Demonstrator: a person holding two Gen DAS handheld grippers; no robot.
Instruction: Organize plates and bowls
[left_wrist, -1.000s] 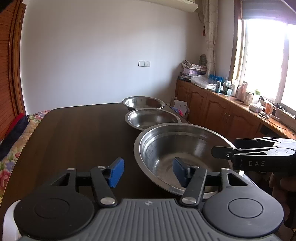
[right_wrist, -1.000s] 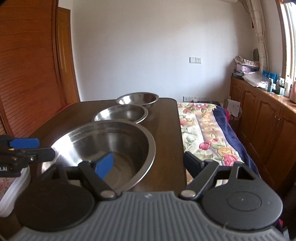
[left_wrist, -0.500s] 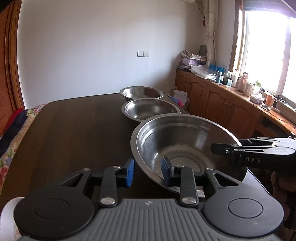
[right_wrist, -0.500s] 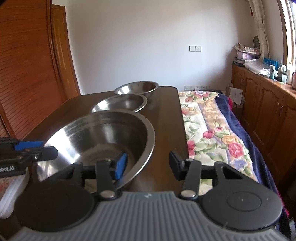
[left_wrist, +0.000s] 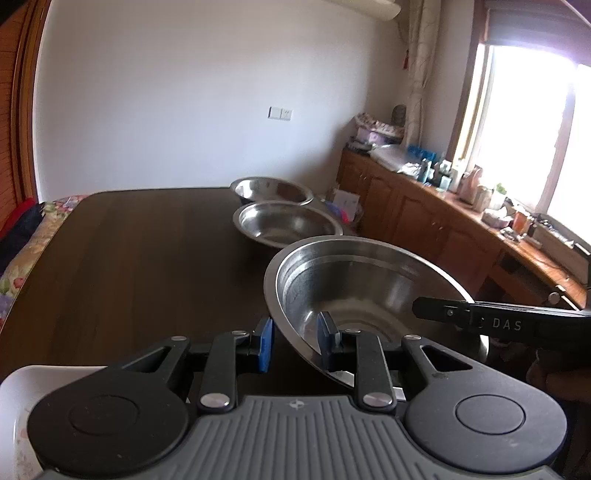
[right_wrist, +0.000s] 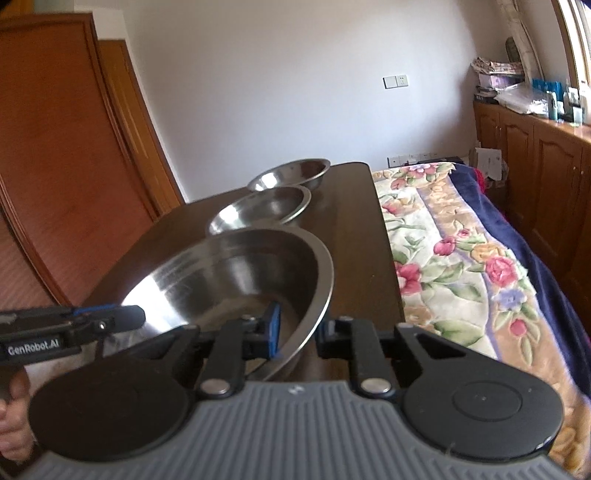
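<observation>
A large steel bowl (left_wrist: 369, 291) is held up off the dark wooden table (left_wrist: 140, 258), tilted. My left gripper (left_wrist: 293, 341) is shut on its near left rim. My right gripper (right_wrist: 297, 330) is shut on its right rim; the bowl (right_wrist: 236, 280) fills the middle of the right wrist view. A medium steel bowl (left_wrist: 284, 225) and a smaller steel bowl (left_wrist: 271, 190) stand in a row behind it on the table; they also show in the right wrist view, the medium bowl (right_wrist: 262, 210) and the small bowl (right_wrist: 291, 173).
A white dish (left_wrist: 22, 398) lies under my left gripper at the near left edge. Wooden cabinets (left_wrist: 424, 218) with clutter run along the right wall under a window. A bed with a flowered cover (right_wrist: 461, 258) lies beside the table. A wooden door (right_wrist: 66, 155) stands at the left.
Both grippers closed from wide open onto the large bowl's rim, one on each side. The bowl has come up off the table and tilted.
</observation>
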